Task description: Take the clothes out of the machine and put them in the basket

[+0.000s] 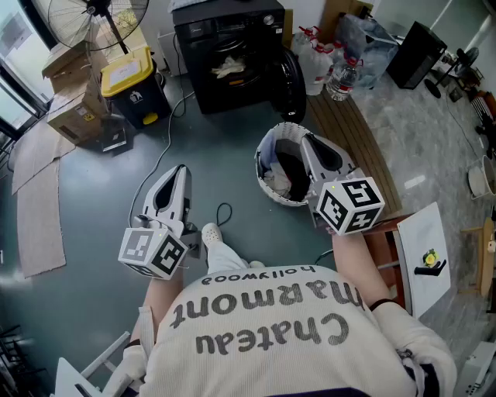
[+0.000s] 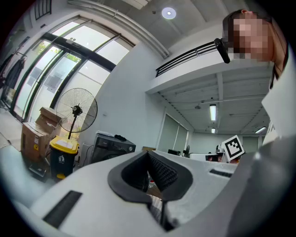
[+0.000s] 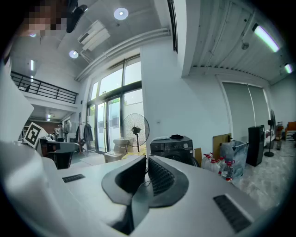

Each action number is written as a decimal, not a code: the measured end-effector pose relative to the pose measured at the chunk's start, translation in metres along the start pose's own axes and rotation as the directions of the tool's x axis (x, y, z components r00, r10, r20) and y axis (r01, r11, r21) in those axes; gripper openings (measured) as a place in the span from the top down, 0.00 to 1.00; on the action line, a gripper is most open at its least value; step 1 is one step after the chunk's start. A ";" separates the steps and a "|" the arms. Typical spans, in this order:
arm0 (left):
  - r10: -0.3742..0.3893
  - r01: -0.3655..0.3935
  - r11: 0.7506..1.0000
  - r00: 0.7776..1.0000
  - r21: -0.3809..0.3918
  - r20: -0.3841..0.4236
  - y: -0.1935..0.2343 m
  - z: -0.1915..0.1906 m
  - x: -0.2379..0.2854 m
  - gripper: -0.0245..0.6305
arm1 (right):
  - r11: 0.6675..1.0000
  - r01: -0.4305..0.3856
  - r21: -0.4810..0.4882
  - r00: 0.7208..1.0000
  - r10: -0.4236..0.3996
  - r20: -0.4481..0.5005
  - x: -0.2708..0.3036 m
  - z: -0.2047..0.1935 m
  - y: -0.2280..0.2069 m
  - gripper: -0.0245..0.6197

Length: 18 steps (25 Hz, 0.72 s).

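Left tool (image 1: 179, 172): jaws together, nothing between the pads. It is held level over the bare floor (image 1: 93, 209), pointing toward the washing machine (image 1: 203, 31).

Right tool (image 1: 301, 139): jaws together, nothing between the pads. In the head view it lies across the right rim of the laundry basket (image 1: 260, 159). Whether it touches the rim cannot be told.

Washing machine: black, front-loading, at the far side of the floor. Its door (image 1: 291, 84) is swung open to the right. A light garment (image 1: 229, 68) lies inside the drum opening.

Laundry basket: white, standing on the floor between the person and the machine, just below the open door in the head view. It holds a dark garment (image 1: 293, 175) and light cloth (image 1: 273, 181).

Surroundings:
- A bin (image 1: 133, 87) with a yellow lid stands left of the machine.
- Cardboard boxes (image 1: 68, 93) stand left of the bin.
- A pedestal fan (image 1: 99, 17) stands behind the bin.
- Bottles (image 1: 329, 66) with red caps stand right of the door.
- A dark cable (image 1: 169, 143) runs across the floor from the machine toward the person.
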<state>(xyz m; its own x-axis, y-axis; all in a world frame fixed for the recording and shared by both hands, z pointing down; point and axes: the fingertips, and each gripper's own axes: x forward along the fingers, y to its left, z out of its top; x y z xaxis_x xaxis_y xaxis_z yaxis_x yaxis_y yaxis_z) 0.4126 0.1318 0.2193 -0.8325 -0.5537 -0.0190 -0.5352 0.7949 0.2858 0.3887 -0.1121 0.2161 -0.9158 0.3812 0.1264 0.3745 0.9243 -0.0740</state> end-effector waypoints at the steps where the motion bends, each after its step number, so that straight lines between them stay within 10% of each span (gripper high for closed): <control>1: -0.001 0.001 1.000 1.000 0.001 -0.002 0.000 -0.001 0.000 0.95 | 1.000 0.003 -0.001 1.000 -0.003 -0.003 -0.001 -0.002 -0.001 0.90; 18: -0.004 0.003 1.000 1.000 -0.025 -0.026 0.084 0.004 0.063 0.95 | 0.996 0.041 0.081 0.999 -0.038 -0.034 0.091 -0.009 -0.015 0.90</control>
<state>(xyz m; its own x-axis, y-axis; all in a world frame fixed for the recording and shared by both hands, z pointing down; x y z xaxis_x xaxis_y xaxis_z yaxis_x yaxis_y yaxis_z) 0.3147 0.1655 0.2380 -0.8264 -0.5630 0.0050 -0.5341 0.7868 0.3093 0.3010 -0.0912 0.2376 -0.9239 0.3461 0.1630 0.3238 0.9344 -0.1488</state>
